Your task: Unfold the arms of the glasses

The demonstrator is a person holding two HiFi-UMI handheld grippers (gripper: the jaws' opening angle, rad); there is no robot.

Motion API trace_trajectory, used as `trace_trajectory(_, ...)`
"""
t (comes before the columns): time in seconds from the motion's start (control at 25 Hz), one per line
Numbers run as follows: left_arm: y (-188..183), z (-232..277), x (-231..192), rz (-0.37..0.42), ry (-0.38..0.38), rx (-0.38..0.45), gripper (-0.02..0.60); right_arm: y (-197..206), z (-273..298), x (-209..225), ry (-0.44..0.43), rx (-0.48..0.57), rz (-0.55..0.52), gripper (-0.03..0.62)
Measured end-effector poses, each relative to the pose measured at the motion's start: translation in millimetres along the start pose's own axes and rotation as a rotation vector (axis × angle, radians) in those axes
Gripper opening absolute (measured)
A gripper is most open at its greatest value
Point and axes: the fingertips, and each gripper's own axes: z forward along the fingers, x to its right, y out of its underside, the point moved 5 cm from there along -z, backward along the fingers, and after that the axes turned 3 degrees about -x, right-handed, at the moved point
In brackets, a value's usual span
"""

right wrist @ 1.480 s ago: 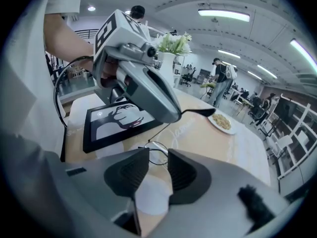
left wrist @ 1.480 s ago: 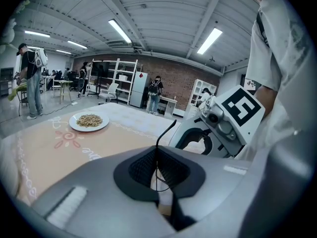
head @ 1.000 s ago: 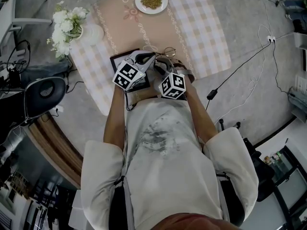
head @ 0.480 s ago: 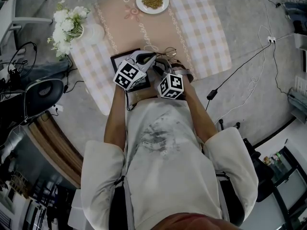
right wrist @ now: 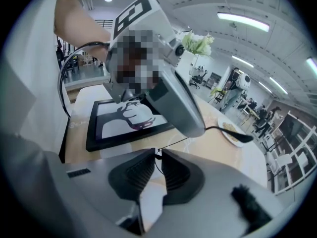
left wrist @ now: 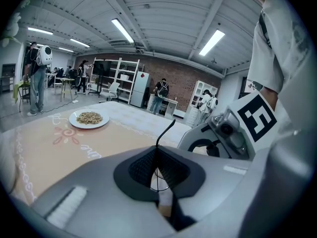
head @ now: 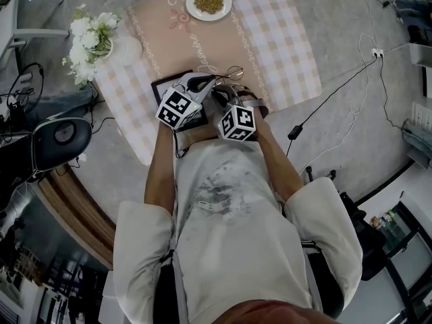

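Observation:
The thin wire-rimmed glasses (head: 230, 73) are held just above the table's near edge, between my two grippers. My left gripper (head: 206, 81) is shut on the wire frame (left wrist: 157, 175), and one arm (left wrist: 166, 131) rises from its jaws. My right gripper (head: 221, 93) comes in from the right. Its jaws are closing around a thin wire part of the glasses (right wrist: 159, 165), with a narrow gap still showing at the pads. In the right gripper view the other arm with its dark tip (right wrist: 237, 135) reaches out to the right under the left gripper (right wrist: 173, 100).
A black picture frame with a deer print (head: 165, 85) (right wrist: 124, 125) lies under the left gripper. A plate of food (head: 208, 2) (left wrist: 89, 118) sits at the far end of the checked cloth (head: 283, 39). White flowers (head: 91, 36) stand far left. A chair (head: 61, 137) stands beside the table.
Both hands stay at the glasses. Only the head view has shifted a little.

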Motion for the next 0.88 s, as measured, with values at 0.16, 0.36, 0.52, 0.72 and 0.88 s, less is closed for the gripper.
trace_trajectory(0.16, -2, 1, 1, 0.009, -0.005, 0.003, 0.012, -2, -9, 5, 0.033, 0.024, 0.062, 0.047)
trace_trajectory(0.36, -2, 0, 0, 0.014, -0.004, 0.003, 0.012, -7, -23, 14, 0.087, 0.058, 0.12, 0.038)
trace_trajectory(0.52, -1, 1, 1, 0.016, -0.002, 0.002, 0.012, -9, -32, 19, 0.119, 0.068, 0.136, 0.035)
trace_trajectory(0.72, -2, 1, 2, 0.019, -0.002, 0.002, 0.012, -10, -41, 25, 0.155, 0.071, 0.154, 0.031)
trace_trajectory(0.88, -2, -1, 1, 0.018, -0.002, 0.004, 0.012, -11, -46, 29, 0.182, 0.07, 0.163, 0.029)
